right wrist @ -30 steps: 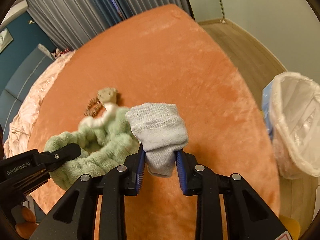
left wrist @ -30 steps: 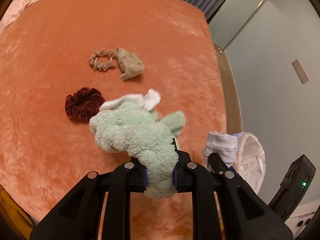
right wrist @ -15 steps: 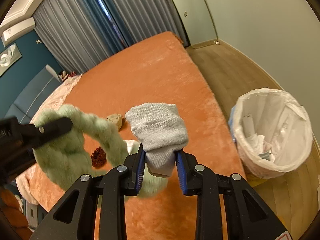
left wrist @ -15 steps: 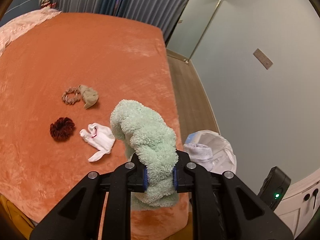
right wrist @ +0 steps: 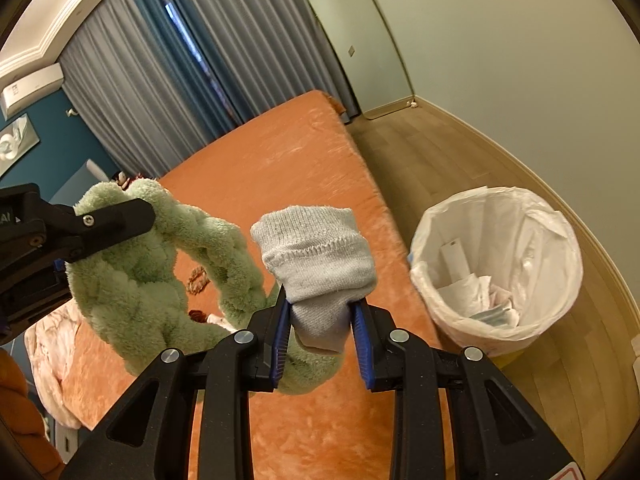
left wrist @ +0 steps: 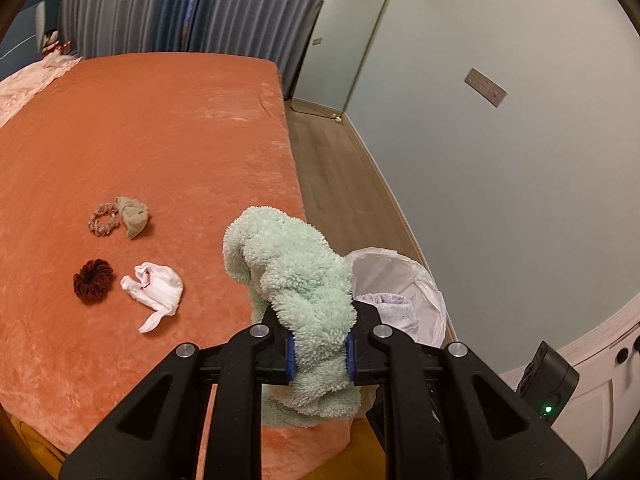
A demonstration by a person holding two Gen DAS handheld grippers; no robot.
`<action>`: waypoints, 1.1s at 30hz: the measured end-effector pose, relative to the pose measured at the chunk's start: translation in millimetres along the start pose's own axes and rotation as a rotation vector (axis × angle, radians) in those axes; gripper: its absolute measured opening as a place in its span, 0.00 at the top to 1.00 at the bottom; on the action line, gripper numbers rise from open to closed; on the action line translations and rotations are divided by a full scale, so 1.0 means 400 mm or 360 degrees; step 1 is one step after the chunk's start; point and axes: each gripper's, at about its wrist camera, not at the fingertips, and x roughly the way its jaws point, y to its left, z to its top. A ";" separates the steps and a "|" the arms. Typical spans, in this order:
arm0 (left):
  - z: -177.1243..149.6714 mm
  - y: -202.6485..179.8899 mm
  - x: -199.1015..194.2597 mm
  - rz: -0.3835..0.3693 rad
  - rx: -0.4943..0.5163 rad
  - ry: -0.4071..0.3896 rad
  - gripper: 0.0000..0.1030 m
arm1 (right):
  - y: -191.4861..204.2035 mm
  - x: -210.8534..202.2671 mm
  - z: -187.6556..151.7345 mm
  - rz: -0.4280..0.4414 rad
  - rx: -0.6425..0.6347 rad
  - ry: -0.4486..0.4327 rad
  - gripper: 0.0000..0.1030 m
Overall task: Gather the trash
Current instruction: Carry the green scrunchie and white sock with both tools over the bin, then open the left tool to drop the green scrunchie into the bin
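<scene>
My left gripper (left wrist: 319, 354) is shut on a fluffy mint-green sock (left wrist: 296, 276) and holds it in the air over the bed's near right edge; the sock also shows hanging in a loop in the right wrist view (right wrist: 160, 264). My right gripper (right wrist: 322, 340) is shut on a grey knit sock (right wrist: 316, 256), held above the bed to the left of the bin. The white-lined trash bin (right wrist: 500, 264) stands on the floor right of the bed with paper inside; in the left wrist view the bin (left wrist: 404, 280) sits just behind the green sock.
On the orange bed (left wrist: 160, 128) lie a white sock (left wrist: 156, 288), a dark red scrunchie (left wrist: 93, 280), a beige scrunchie (left wrist: 103, 220) and a tan sock (left wrist: 134, 216). Wooden floor (right wrist: 460, 152), a leaning mirror (right wrist: 360, 40) and the wall lie to the right.
Both grippers have risen and swung right toward the bin with their socks. The green sock came up off the bed, uncovering the white sock beneath it.
</scene>
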 end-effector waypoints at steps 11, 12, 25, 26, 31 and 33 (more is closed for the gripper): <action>0.025 -0.146 0.116 -0.0093 0.0160 0.0075 0.84 | -0.147 -0.031 0.039 -0.0137 0.0103 -0.0053 0.74; 0.027 -0.165 0.134 -0.0116 0.0174 0.0091 0.84 | -0.165 -0.033 0.045 -0.0151 0.0115 -0.0055 0.74; 0.034 -0.335 0.286 -0.0252 0.0281 0.0207 0.79 | -0.350 -0.044 0.093 -0.0301 0.0257 -0.0067 0.74; 0.035 -0.339 0.295 -0.0245 0.0275 0.0214 0.73 | -0.357 -0.044 0.095 -0.0307 0.0262 -0.0066 0.74; 0.041 -0.343 0.309 -0.0174 0.0277 0.0155 0.57 | -0.382 -0.031 0.109 -0.0330 0.0281 -0.0058 0.74; 0.040 -0.339 0.315 -0.0149 0.0292 0.0156 0.57 | -0.383 -0.022 0.112 -0.0336 0.0280 -0.0053 0.74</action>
